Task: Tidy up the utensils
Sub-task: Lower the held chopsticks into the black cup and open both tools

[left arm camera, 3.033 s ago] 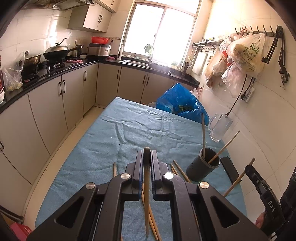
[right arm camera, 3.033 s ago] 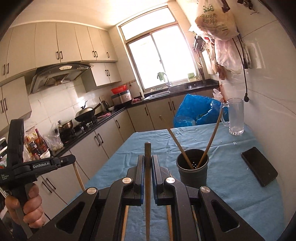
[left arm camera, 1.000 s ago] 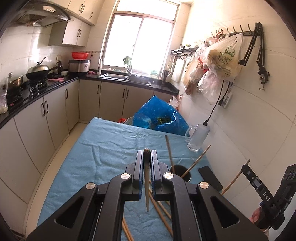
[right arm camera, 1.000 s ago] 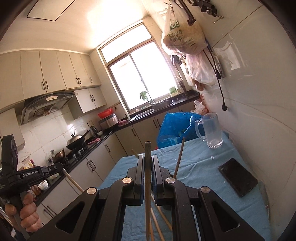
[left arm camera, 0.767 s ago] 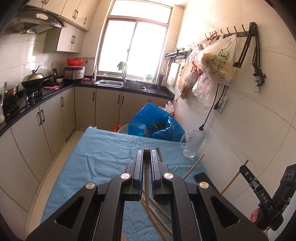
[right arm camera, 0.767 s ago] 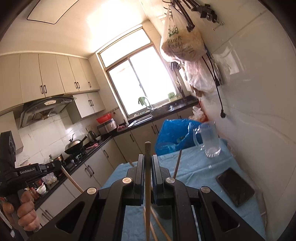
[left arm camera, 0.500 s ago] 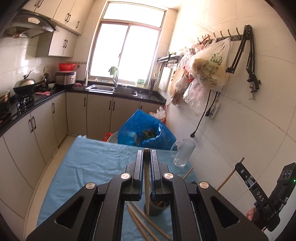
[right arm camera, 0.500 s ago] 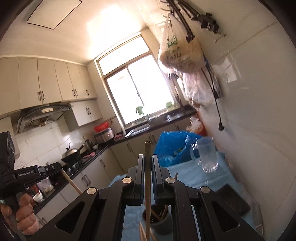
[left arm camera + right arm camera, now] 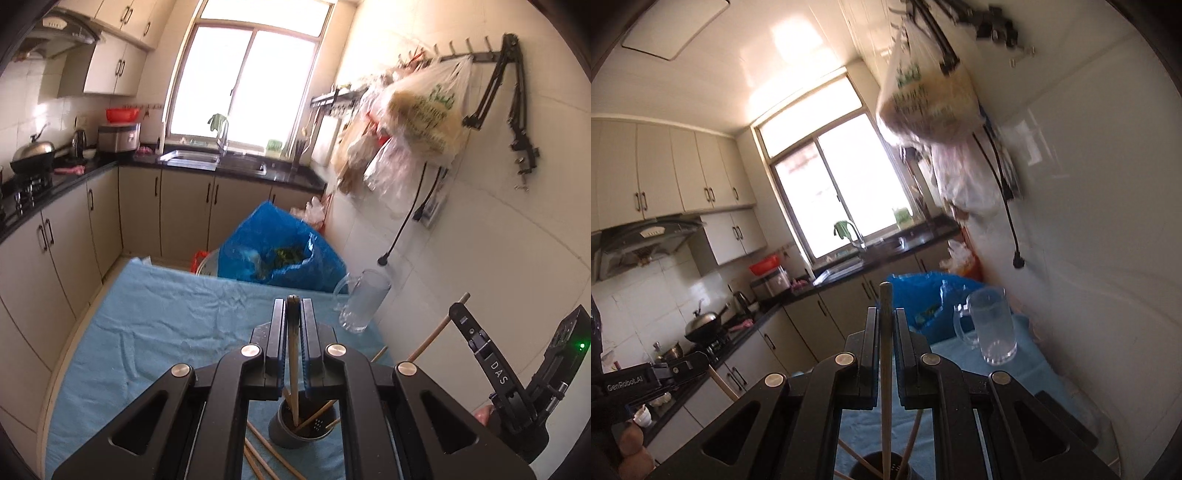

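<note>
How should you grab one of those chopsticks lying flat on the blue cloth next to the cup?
Grip a loose chopstick near its middle, coming straight down from above with the jaws set across its length. It lies flat on the blue cloth, so only its thin sides offer a hold. Choose a stretch away from the dark cup, which crowds the near ends.

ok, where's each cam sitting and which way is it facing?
Left wrist: on the left gripper, looking down its fingers at the dark holder and window; the right gripper's side shows at right.
Right wrist: on the right gripper, tilted up toward window and ceiling; a hand shows at left.
Shared: holder, glass mug, blue bag.
</note>
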Available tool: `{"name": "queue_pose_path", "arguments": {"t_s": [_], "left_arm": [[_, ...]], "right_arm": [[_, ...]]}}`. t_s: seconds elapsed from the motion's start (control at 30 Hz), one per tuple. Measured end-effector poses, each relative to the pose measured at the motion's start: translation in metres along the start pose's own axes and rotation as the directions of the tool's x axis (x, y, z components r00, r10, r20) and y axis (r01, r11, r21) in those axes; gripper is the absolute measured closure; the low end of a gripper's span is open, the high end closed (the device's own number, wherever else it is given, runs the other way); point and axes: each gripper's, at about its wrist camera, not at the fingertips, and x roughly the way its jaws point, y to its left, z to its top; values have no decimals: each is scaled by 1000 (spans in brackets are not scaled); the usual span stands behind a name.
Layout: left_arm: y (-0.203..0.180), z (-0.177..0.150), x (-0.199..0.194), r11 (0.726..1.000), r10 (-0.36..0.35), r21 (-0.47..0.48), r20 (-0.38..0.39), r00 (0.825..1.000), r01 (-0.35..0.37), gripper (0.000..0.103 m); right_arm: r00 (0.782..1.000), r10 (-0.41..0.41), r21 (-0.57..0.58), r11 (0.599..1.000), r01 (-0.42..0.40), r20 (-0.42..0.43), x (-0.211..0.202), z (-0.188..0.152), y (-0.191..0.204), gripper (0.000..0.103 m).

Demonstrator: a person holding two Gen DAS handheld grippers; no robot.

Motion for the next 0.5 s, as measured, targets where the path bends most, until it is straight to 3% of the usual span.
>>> {"name": "queue_pose_path", "arguments": {"t_s": [0.2,0.5], "left_arm": [[10,-17,30,1000,9,-11,-64,998,-10,97],[22,-27,45,999,23,-27,-112,993,-26,96]], "right_arm": [[996,-26,3,1000,26,-83,28,-21,-11,95],[985,-25,26,999,29,-170,44,-37,-22,94]]}}
